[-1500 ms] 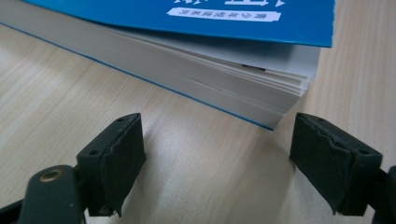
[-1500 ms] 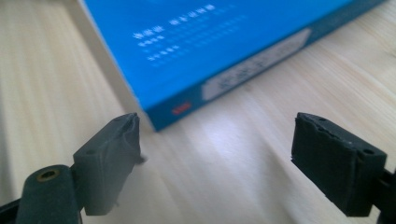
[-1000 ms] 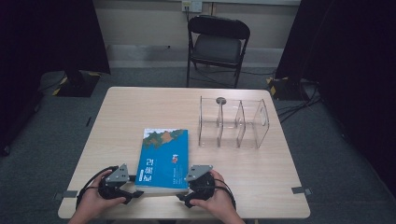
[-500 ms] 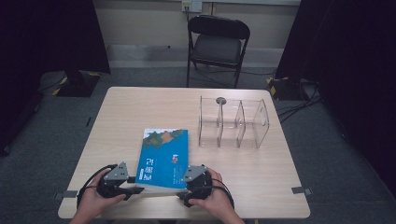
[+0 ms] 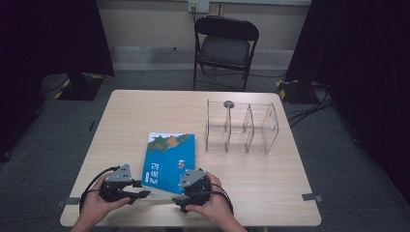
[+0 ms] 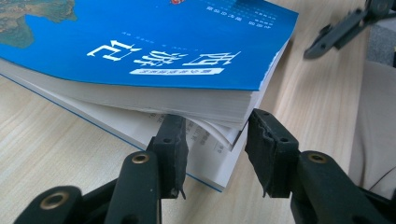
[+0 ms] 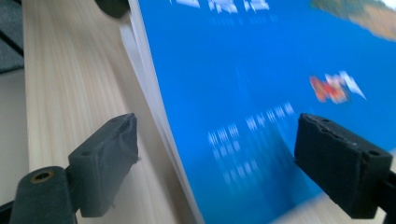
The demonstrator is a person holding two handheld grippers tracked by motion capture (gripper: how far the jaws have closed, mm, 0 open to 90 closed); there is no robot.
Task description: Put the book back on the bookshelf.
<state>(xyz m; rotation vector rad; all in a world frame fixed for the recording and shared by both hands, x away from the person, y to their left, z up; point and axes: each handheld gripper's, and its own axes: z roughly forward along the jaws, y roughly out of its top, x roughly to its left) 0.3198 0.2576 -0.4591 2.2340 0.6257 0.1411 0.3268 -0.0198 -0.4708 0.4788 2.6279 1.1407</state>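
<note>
- Book (image 5: 168, 163) lies flat near the table's (image 5: 270, 169) front edge, between my two grippers.
- My left gripper (image 6: 215, 142) has just closed; its jaws pinch lower pages at the corner.
- My right gripper (image 7: 217, 161) stands wide, the book's edge between its jaws.

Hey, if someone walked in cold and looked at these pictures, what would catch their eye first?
The bright blue book at the near edge of the wooden table, with the left gripper at its near left corner and the right gripper at its near right. After that, the clear divided rack standing to the book's right, and the black folding chair beyond the table.
</note>
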